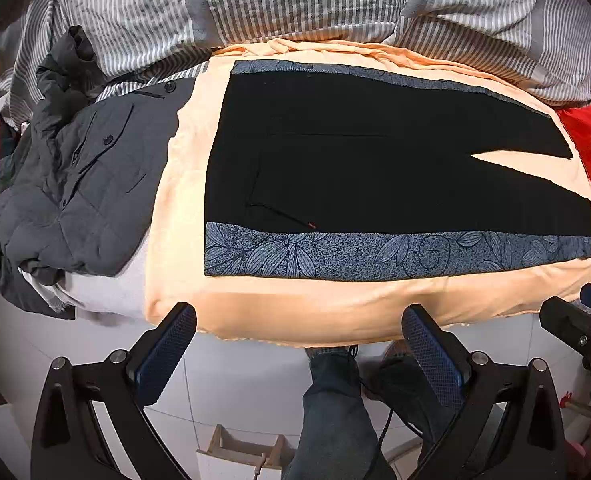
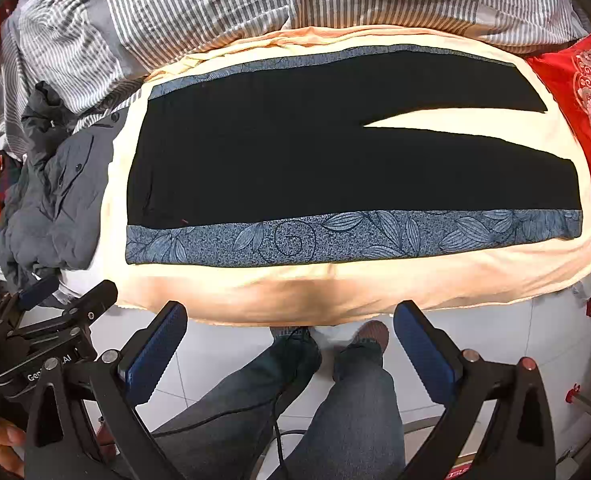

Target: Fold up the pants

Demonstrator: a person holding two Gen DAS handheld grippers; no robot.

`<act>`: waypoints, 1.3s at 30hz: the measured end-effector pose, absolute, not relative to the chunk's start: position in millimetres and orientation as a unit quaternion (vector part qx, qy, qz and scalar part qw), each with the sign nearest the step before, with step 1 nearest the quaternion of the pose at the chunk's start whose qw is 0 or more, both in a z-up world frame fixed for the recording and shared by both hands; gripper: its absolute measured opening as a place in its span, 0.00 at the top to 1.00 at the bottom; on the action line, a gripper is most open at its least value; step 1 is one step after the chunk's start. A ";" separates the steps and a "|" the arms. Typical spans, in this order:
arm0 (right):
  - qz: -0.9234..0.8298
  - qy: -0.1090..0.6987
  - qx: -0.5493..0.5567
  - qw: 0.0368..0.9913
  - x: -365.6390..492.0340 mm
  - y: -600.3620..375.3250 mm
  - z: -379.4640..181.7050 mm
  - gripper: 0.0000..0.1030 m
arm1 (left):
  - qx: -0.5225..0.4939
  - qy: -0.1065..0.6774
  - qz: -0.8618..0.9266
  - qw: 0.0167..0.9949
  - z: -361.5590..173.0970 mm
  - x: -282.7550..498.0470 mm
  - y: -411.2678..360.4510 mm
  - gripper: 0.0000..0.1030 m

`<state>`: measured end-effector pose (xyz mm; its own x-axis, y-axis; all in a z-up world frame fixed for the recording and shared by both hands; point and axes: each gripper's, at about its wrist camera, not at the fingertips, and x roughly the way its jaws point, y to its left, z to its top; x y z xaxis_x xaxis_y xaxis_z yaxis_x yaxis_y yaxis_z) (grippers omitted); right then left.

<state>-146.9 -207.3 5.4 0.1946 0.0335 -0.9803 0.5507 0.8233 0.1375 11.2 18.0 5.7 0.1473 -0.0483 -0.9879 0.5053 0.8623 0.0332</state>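
Note:
Black pants (image 1: 375, 168) with blue leaf-patterned side bands (image 1: 375, 256) lie flat on a peach sheet (image 1: 295, 304), waist at the left, legs splayed toward the right. They also show in the right wrist view (image 2: 295, 160). My left gripper (image 1: 299, 320) is open and empty, held off the bed's near edge, below the pants. My right gripper (image 2: 291, 316) is open and empty, also short of the near edge. The right gripper's body shows at the right edge of the left view (image 1: 575, 320).
A dark grey jacket (image 1: 79, 192) is piled left of the pants. A striped duvet (image 1: 295, 0) lies behind. Red cushions (image 2: 587, 100) sit at the right and the left. The person's legs and feet (image 2: 335, 400) stand on white floor tiles below the grippers.

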 end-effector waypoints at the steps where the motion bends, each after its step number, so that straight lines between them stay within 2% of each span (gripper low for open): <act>1: -0.176 0.610 0.240 0.735 -147.1 -207.3 5.5 0.00 | 0.183 0.625 -0.188 0.735 5.5 11.0 18.3 0.00; 39: -0.184 0.620 0.246 0.722 -144.5 -211.0 -6.1 0.00 | 0.192 0.635 -0.189 0.724 -3.2 14.3 17.2 0.00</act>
